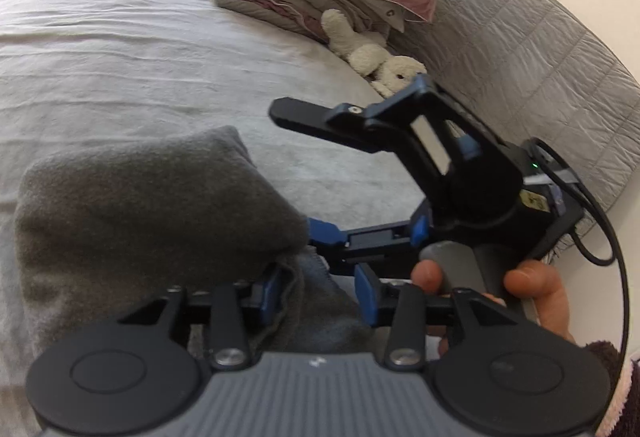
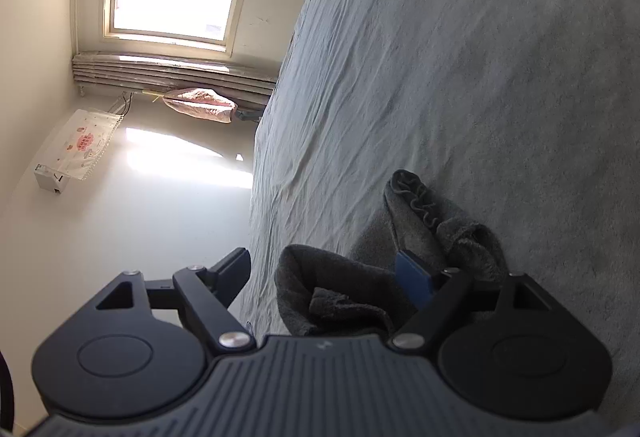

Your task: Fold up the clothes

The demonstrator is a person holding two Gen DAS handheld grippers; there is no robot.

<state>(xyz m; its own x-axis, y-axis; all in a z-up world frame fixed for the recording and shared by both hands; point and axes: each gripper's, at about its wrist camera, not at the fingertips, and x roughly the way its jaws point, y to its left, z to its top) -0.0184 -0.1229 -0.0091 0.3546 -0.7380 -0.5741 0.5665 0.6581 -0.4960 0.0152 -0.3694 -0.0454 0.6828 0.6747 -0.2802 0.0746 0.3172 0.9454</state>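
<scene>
Two tools are working at one small dark grey cloth (image 1: 152, 205) that is lying bunched up on the bed (image 1: 120, 49): the left tool (image 1: 320, 289) is sitting partly spread with a bit of the cloth between its blue pads but not squeezed, and the right tool (image 2: 336, 277) is standing wide open with the cloth lying loose in front of it. No neat fold is showing yet, so I am guessing most of the folding is left to do. Both tools are hiding the near part of the cloth, so I am not able to tell what kind of clothing it is.
</scene>
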